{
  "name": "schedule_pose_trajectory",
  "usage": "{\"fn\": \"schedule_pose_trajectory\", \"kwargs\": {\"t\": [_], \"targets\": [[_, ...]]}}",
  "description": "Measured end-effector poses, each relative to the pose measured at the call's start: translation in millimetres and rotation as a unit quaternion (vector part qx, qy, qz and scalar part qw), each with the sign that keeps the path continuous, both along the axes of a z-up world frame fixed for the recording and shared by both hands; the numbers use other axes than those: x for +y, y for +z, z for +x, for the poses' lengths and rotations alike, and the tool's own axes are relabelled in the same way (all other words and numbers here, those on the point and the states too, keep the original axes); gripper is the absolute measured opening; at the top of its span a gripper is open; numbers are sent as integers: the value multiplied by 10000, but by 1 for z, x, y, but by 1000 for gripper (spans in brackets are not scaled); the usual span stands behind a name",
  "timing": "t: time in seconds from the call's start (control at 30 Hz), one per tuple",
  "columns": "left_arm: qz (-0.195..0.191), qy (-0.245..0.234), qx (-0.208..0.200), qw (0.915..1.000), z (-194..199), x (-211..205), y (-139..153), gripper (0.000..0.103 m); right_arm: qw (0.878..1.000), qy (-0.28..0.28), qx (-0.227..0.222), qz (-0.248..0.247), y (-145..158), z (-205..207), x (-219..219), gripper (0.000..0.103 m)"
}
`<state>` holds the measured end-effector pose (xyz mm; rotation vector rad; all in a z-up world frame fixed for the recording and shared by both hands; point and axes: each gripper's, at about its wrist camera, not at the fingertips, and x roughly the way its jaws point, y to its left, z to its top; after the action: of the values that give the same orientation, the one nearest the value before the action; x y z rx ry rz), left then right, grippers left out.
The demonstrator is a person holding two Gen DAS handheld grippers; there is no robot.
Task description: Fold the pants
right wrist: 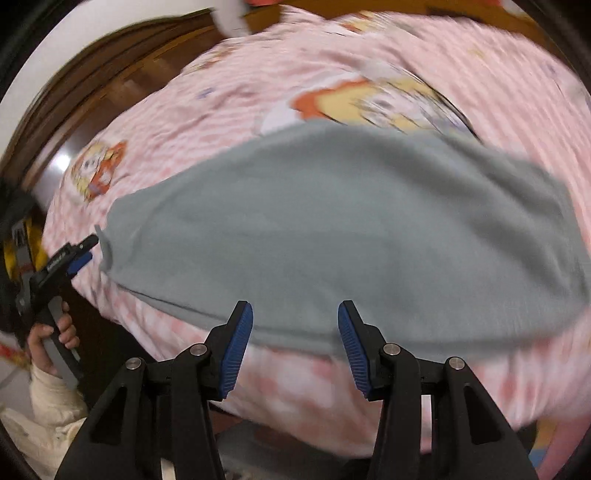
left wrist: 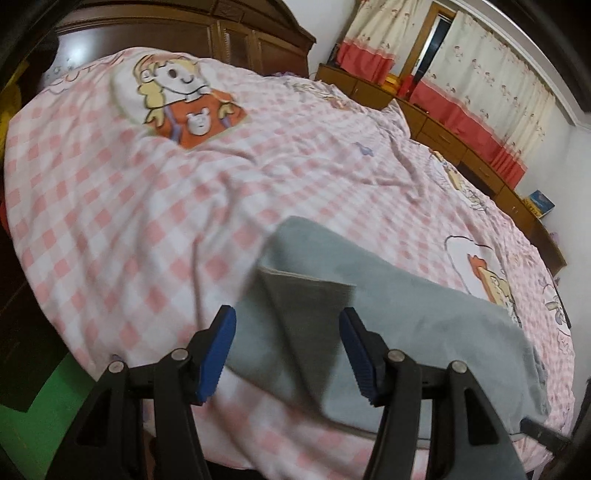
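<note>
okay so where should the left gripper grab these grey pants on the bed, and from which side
Probably the turned-back flap at the near end of the grey pants. It lies raised and doubled over between the open left gripper, so there is an edge to pinch. Come in low from the near bed edge, sliding one finger under the flap; elsewhere the cloth lies flat on the checked bedspread, offering no lip.

Pink checked bedspread (left wrist: 184, 192) at centre; dark wooden headboard (left wrist: 177, 33) at twelve o'clock; red-hemmed curtains (left wrist: 480, 92) over low cabinets (left wrist: 443, 136) at two.
</note>
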<state>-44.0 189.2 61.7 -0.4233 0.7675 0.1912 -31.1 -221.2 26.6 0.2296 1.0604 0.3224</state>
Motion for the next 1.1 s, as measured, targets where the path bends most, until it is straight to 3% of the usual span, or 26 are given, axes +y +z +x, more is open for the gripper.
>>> {"fn": "schedule_pose_trajectory", "kwargs": {"t": [0.27, 0.43, 0.67, 0.8, 0.83, 0.87, 0.93, 1.0, 1.1], "targets": [[146, -15, 99, 9998, -1, -16, 4, 61, 9959, -429, 371, 704, -34, -6, -32, 50], [254, -186, 82, 9995, -6, -24, 10, 61, 9898, -754, 293, 1174, -37, 2, -45, 50], [-17, -1179, 383, 9923, -2, -70, -7, 63, 9782, -1231, 190, 1662, -45, -4, -53, 46], [-108, -1906, 492, 9804, -1, -116, -22, 63, 9761, -1317, 168, 1719, -48, -2, -52, 42], [-49, -2126, 498, 9758, 0, -130, -24, 63, 9749, -1347, 167, 1764, -48, 1, -52, 35], [13, -2312, 498, 9716, -1, -143, -24, 63, 9738, -1399, 197, 1784, -50, 3, -54, 20], [212, -2707, 520, 9610, -3, -168, -25, 63, 9690, -1536, 212, 1921, -51, 4, -59, 5], [340, -3045, 490, 9506, -7, -188, -24, 63, 9615, -1559, -33, 2263, -46, -2, -68, 4], [408, -3433, 443, 9373, -14, -213, -25, 63, 9640, -1453, -257, 2210, -32, -8, -68, 3]]}}
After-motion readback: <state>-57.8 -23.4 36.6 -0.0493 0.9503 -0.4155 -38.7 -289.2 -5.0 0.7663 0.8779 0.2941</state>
